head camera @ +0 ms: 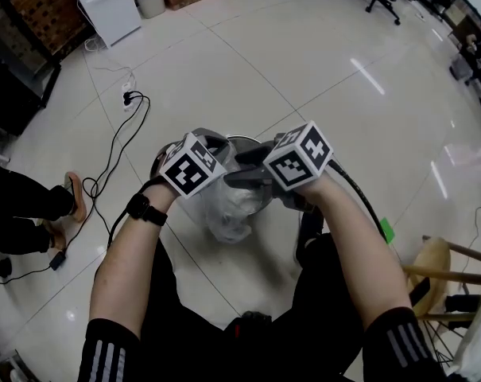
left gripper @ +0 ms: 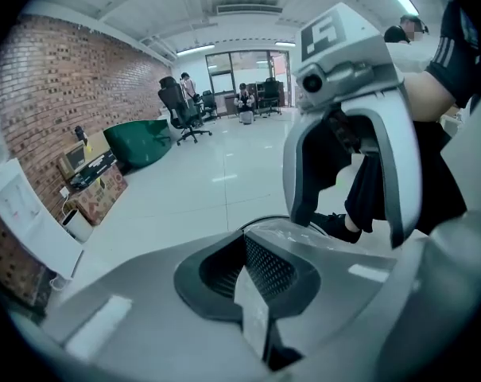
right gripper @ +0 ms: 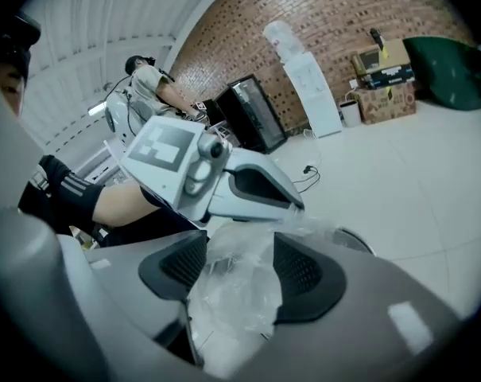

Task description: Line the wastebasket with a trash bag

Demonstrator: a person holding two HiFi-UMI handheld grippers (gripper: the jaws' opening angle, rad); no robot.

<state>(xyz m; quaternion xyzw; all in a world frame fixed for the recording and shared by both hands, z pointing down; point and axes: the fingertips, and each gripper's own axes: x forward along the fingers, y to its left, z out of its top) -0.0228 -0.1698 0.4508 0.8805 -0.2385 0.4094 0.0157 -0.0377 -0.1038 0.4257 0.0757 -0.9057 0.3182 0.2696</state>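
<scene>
Clear bag (right gripper: 230, 305) between right gripper (right gripper: 238, 267) jaws

No writing, label or number can be read anywhere.

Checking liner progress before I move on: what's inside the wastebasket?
A crumpled clear trash bag sits in the mouth of the wastebasket, spilling over its near side. The left gripper, right gripper and bag cover the interior, so its bottom and the bag's depth cannot be seen.

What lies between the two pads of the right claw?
Crumpled clear film of the trash bag lies between the pads of the right claw, which stand apart. The right gripper view shows it.
</scene>
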